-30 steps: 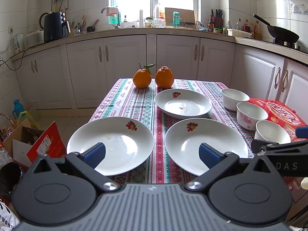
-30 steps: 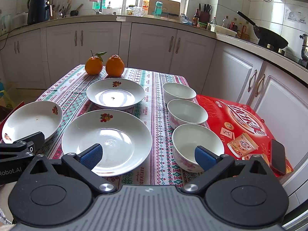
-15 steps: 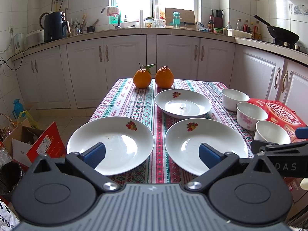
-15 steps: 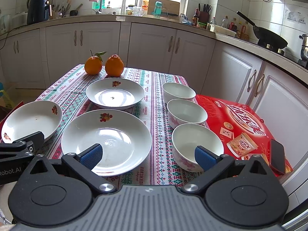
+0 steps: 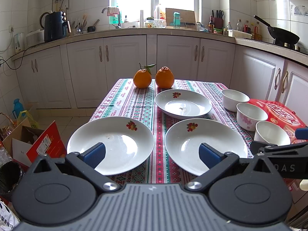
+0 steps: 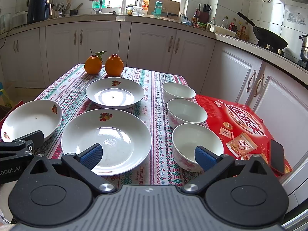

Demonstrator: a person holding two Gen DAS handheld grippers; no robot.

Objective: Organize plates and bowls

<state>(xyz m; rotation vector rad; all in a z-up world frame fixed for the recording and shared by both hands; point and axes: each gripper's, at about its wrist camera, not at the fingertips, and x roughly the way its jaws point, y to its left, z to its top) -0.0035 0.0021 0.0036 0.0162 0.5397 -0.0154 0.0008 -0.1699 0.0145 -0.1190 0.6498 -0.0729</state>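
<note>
From the left wrist camera, the left gripper (image 5: 152,154) hovers low over the near edge of the bench (image 5: 123,100), its blue pads spread wide and holding nothing. Past the left pad lies the near left plate (image 5: 115,140); past the right pad lies the near right plate (image 5: 209,140), just beside it. The far plate (image 5: 182,104) sits behind that one, and two oranges (image 5: 142,78) stand at the far end. Three bowls (image 5: 250,115) run in a row along the right side, next to a red box (image 5: 277,109).

From the right wrist camera, the right gripper (image 6: 148,155) is also wide apart and empty, its left pad over the near right plate (image 6: 115,132) and its right pad in front of the nearest bowl (image 6: 194,142). The other two bowls line up behind it. A dark phone (image 6: 277,156) lies on the red box
</note>
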